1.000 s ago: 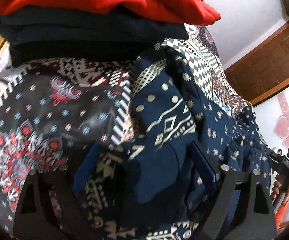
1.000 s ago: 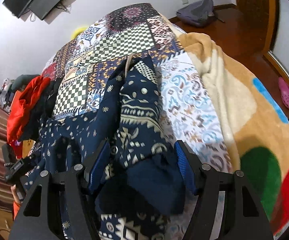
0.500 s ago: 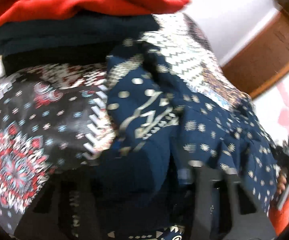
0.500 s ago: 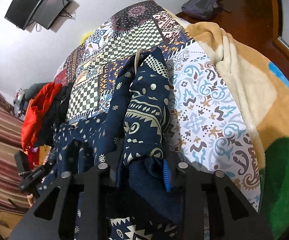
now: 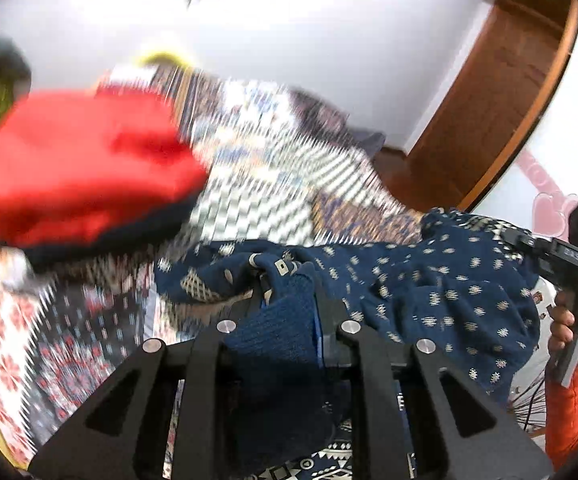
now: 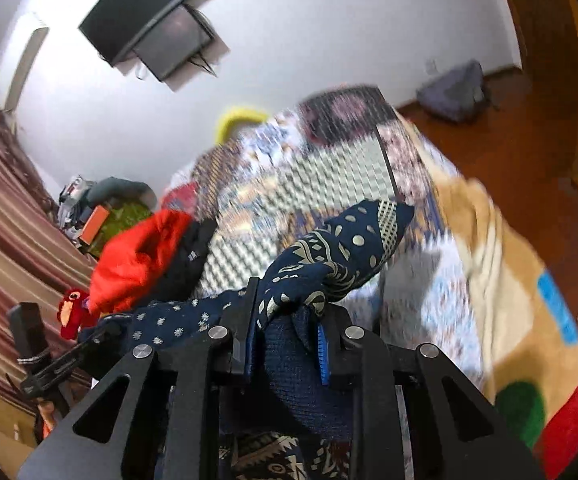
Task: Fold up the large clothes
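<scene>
A navy sweater with pale geometric patterns hangs between my two grippers, above the patchwork quilt. My left gripper has its jaws closing, pads pressed on the ribbed navy hem bunched between them. In the right wrist view the sweater rises in a twisted fold from my right gripper. Its jaws are closing too and pinch the ribbed hem. The right gripper's body and the hand holding it show at the left view's right edge. The left gripper's body shows low on the left.
A pile of folded clothes with a red garment on top sits at the quilt's left side. A beige fleece blanket covers the bed's right side. A wall-mounted TV, a grey backpack on the floor and a wooden door are around.
Both grippers went from wide apart around the sweater's hem to pinched on it. Both then rose, lifting the sweater off the quilt; the views now look farther across the room.
</scene>
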The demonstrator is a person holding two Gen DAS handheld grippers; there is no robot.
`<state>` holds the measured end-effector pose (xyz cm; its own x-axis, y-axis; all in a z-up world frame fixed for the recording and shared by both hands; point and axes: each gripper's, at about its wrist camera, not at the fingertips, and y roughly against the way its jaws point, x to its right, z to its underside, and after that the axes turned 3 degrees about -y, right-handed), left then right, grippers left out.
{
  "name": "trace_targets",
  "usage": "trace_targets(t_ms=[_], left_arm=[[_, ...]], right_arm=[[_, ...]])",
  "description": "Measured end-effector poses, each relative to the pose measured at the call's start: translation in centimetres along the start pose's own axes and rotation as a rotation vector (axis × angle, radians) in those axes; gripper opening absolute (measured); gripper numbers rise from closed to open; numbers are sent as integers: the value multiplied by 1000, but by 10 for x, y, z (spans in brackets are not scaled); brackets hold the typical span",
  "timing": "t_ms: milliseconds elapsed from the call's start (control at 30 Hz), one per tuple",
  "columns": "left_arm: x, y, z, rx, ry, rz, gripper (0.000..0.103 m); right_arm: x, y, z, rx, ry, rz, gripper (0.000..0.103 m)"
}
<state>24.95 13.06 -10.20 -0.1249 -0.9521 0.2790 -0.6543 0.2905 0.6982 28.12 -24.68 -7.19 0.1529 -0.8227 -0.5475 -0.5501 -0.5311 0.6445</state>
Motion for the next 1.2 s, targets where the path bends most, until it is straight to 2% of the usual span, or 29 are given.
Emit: trace_targets(t_ms=[100,233,400,500,600,633,700,767,800,867,967,1200], left_arm=[[14,17,-27,63,-57,-17,17],[22,23,-56,125,-74,-41,17],[5,0,-77,139,-86,-98,17],[-9,-44,-78,72,-122,-155,18],[-26,-102,-63,-57,-150,-209,19],[-30,-117,-56,-92,-147,-224,19],[-47,-149,-42,-162,-132,-303,19],[-63,-165,-33,-202,-97,-293,19],[-75,-173,-29,-229,-57,-295,19],[-96,-180,-24,-253,-4,-293,22],[-110,-173,-19,-246,58,-279,33],[-91,-131,-9,-229,-1,-302,36]], right_arm=[[-15,11,-23,46,47,-10,20],[-29,15,-50,110,100,-2,20],[-19,-15,-65,102,107,40,20],[3,-55,-62,45,98,119,20],[31,-100,-50,-56,94,208,21],[45,-118,-42,-96,84,244,21],[67,-142,-27,-153,80,320,22],[85,-157,-17,-185,84,399,23],[89,-158,-16,-192,73,403,24],[102,-152,-17,-202,0,361,29],[103,-137,-20,-216,-29,346,29],[73,-95,-21,-170,59,347,33]])
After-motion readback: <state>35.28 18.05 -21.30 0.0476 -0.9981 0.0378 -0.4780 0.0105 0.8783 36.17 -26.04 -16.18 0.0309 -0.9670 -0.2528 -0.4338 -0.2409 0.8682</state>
